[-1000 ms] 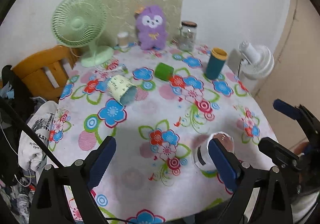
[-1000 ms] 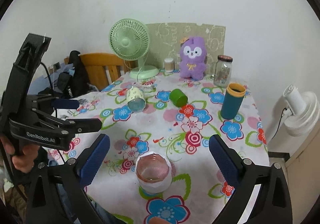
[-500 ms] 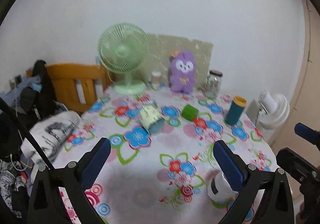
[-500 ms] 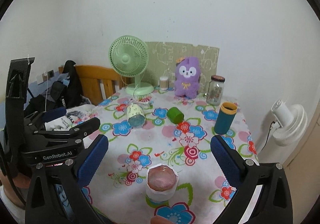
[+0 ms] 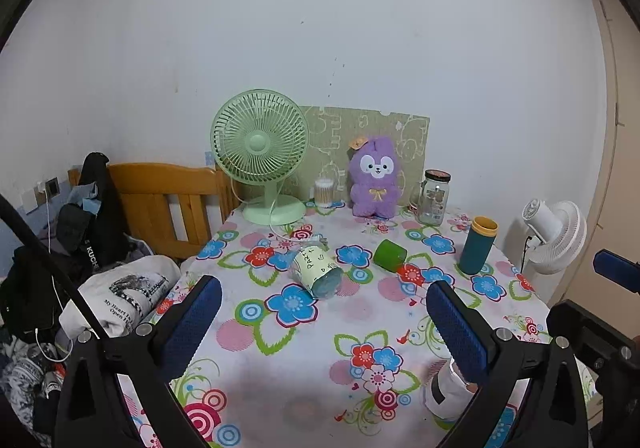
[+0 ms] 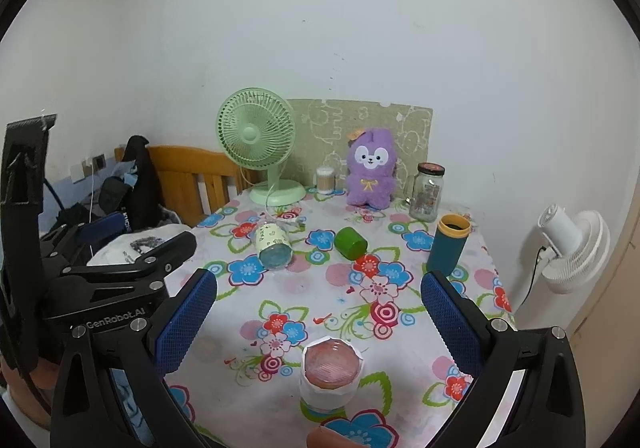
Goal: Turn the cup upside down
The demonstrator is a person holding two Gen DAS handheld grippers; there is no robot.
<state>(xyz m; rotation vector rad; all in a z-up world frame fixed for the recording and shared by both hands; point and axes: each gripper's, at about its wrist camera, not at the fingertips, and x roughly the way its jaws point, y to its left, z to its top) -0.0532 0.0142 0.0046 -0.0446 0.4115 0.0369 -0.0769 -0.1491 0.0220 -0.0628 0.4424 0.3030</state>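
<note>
A white paper-wrapped cup with a pink inside (image 6: 331, 375) stands upright near the table's front edge, between and below my right gripper's (image 6: 319, 324) open blue fingers. In the left wrist view the same cup (image 5: 446, 392) is partly hidden behind the right finger. My left gripper (image 5: 324, 324) is open and empty above the front of the table; it also shows in the right wrist view (image 6: 120, 268) at the left. A pale green cup (image 6: 273, 246) lies on its side mid-table. A small green cup (image 6: 351, 242) lies tipped beside it.
On the flowered tablecloth (image 6: 340, 288) stand a teal tumbler with a yellow rim (image 6: 448, 250), a glass jar (image 6: 427, 192), a purple plush (image 6: 370, 168) and a green desk fan (image 6: 260, 144). A wooden chair with clothes (image 6: 180, 176) is at left, a white fan (image 6: 572, 248) at right.
Both grippers have drawn back and tilted up, so the table looks farther away and more wall shows. The white cup has stayed in place. Both grippers stay open.
</note>
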